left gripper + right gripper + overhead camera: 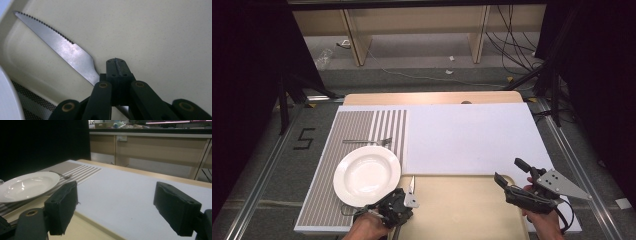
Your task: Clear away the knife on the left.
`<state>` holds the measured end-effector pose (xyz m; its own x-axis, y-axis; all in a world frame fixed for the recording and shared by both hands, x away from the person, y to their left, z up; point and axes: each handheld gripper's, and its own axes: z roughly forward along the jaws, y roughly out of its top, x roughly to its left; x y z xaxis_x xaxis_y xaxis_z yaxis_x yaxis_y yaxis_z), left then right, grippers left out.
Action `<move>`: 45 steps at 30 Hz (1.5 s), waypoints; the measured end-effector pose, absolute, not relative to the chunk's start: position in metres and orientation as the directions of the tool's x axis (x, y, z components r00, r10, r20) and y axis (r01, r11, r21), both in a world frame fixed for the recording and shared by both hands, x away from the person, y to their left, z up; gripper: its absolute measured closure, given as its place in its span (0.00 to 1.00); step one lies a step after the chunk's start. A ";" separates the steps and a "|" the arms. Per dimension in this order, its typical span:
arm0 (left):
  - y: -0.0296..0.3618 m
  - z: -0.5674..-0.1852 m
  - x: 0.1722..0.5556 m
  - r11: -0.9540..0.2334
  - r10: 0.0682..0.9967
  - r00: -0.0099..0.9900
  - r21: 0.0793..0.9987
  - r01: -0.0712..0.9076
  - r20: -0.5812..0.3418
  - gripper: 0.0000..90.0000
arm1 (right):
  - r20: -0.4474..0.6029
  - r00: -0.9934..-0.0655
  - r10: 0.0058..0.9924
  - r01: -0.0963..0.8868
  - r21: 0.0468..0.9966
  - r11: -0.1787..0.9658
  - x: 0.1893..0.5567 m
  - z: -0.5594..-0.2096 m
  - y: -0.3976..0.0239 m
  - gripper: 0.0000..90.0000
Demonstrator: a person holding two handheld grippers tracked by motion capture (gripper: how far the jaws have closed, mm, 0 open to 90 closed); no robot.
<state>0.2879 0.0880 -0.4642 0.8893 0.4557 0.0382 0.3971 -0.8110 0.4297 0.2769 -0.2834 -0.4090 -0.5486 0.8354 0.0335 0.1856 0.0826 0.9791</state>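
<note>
A table knife (411,186) with a serrated blade (62,47) lies flat in the near left corner of the beige tray (462,210), tip pointing away from me. My left gripper (406,201) sits low over the tray, its jaws shut tight against each other (116,62). The knife's neck passes under their left side and the handle is hidden beneath the gripper. My right gripper (508,170) hovers at the tray's far right corner, wide open with nothing between its pads (62,205).
A white plate (367,175) rests on a striped placemat (319,200) left of the tray, with a fork (369,141) lying beyond it. A white board (472,135) covers the table behind the tray. The table's far wooden edge and floor cables lie farther off.
</note>
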 end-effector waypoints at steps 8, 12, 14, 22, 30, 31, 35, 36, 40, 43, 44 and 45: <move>0.092 -0.464 0.286 -0.805 0.471 0.882 0.425 0.414 0.033 0.99 | 0.032 -0.548 0.836 0.187 0.979 0.085 0.277 -0.409 -0.284 0.23; 0.097 -0.464 0.286 -0.800 0.485 0.874 0.419 0.429 0.031 0.99 | 0.033 -0.548 0.836 0.185 0.979 0.082 0.277 -0.409 -0.284 0.23; 0.097 -0.464 0.285 -0.798 0.489 0.872 0.417 0.434 0.029 0.99 | 0.034 -0.548 0.836 0.185 0.979 0.082 0.277 -0.409 -0.284 0.23; 0.102 -0.463 0.282 -0.797 0.498 0.867 0.400 0.453 0.010 0.99 | 0.039 -0.545 0.838 0.189 0.979 0.078 0.277 -0.410 -0.285 0.23; 0.105 -0.453 0.286 -0.749 0.517 0.856 0.466 0.471 -0.034 0.86 | 0.042 -0.545 0.837 0.189 0.979 0.074 0.278 -0.410 -0.286 0.23; 0.106 -0.447 0.287 -0.720 0.530 0.847 0.503 0.478 -0.045 0.81 | 0.043 -0.544 0.838 0.191 0.979 0.073 0.278 -0.410 -0.287 0.23; 0.107 -0.441 0.289 -0.675 0.561 0.826 0.547 0.496 -0.056 0.61 | 0.047 -0.544 0.838 0.192 0.979 0.070 0.279 -0.411 -0.287 0.23; 0.107 -0.440 0.290 -0.668 0.569 0.821 0.553 0.499 -0.054 0.53 | 0.045 -0.543 0.838 0.189 0.979 0.071 0.279 -0.411 -0.288 0.23; 0.109 -0.435 0.291 -0.618 0.604 0.795 0.599 0.510 -0.053 0.38 | 0.047 -0.542 0.839 0.193 0.979 0.070 0.279 -0.411 -0.288 0.23; 0.114 -0.427 0.293 -0.542 0.633 0.771 0.673 0.504 -0.068 0.29 | 0.049 -0.539 0.841 0.195 0.978 0.068 0.278 -0.411 -0.289 0.23; 0.114 -0.427 0.293 -0.542 0.633 0.771 0.673 0.504 -0.068 0.28 | 0.049 -0.539 0.841 0.195 0.978 0.068 0.278 -0.411 -0.289 0.23; 0.117 -0.424 0.294 -0.515 0.642 0.763 0.694 0.504 -0.077 0.26 | 0.045 -0.537 0.843 0.188 0.980 0.068 0.278 -0.411 -0.290 0.23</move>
